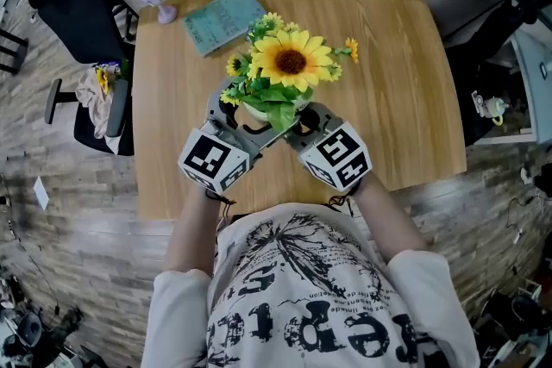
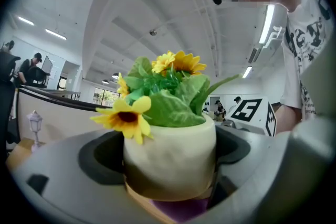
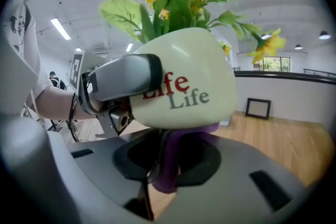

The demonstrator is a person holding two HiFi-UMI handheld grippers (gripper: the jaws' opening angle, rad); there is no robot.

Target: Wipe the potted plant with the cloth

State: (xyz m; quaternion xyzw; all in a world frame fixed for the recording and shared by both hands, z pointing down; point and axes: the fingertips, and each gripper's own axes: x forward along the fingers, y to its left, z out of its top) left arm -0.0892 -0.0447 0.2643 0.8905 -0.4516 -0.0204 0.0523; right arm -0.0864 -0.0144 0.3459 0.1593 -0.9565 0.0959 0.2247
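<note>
— Purple cloth [image 3: 167, 165]: where was it vs. the potted plant [image 1: 278, 90]?
— Right under plant's base, touching it, pinched tight in R gripper [image 1: 302, 123].
— L gripper [image 1: 248, 120]?
— Clamped wide on plant's sides, upright, prob. lifted off counter [image 1: 392, 99].
— Next wipe?
— Cloth needed to go up from base along the wall. R sat nearer the lettered side, so R's job.

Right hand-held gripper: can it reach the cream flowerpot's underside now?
Likely yes: the left hand-held gripper holds the cream round flowerpot off the wooden table, and the right hand-held gripper's purple cloth touches its base.
</note>
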